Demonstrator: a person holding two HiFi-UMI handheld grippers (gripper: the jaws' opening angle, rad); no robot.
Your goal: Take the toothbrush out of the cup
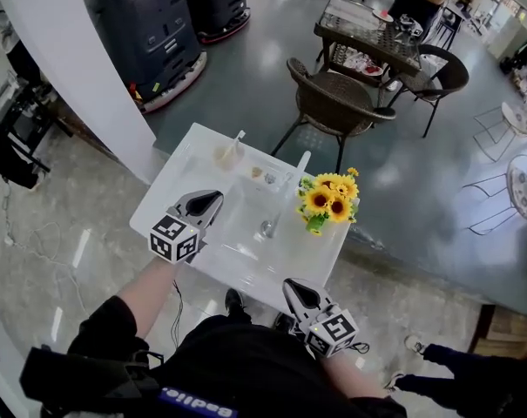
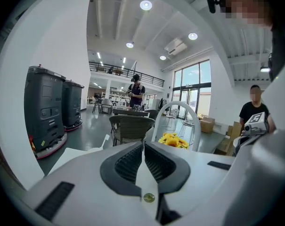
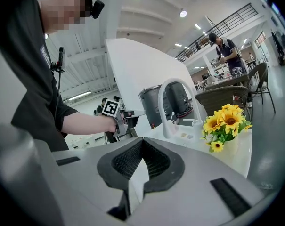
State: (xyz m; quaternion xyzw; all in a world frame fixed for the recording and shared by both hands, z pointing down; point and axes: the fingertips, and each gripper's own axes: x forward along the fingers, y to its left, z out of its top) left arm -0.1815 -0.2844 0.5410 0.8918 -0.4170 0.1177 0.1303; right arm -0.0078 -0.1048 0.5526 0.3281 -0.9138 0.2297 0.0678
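Note:
A white toothbrush leans in a small pale cup at the far left of the white washstand. In the left gripper view only the toothbrush's head shows, past the gripper body. My left gripper hovers over the washstand's near-left part, short of the cup, with its jaws shut and nothing between them. My right gripper hangs at the near edge on the right, its jaws pressed together and empty.
A white arched faucet rises at the back of the basin, with a drain in it. A vase of sunflowers stands at the right. Wicker chairs and a glass table lie beyond; people stand further off.

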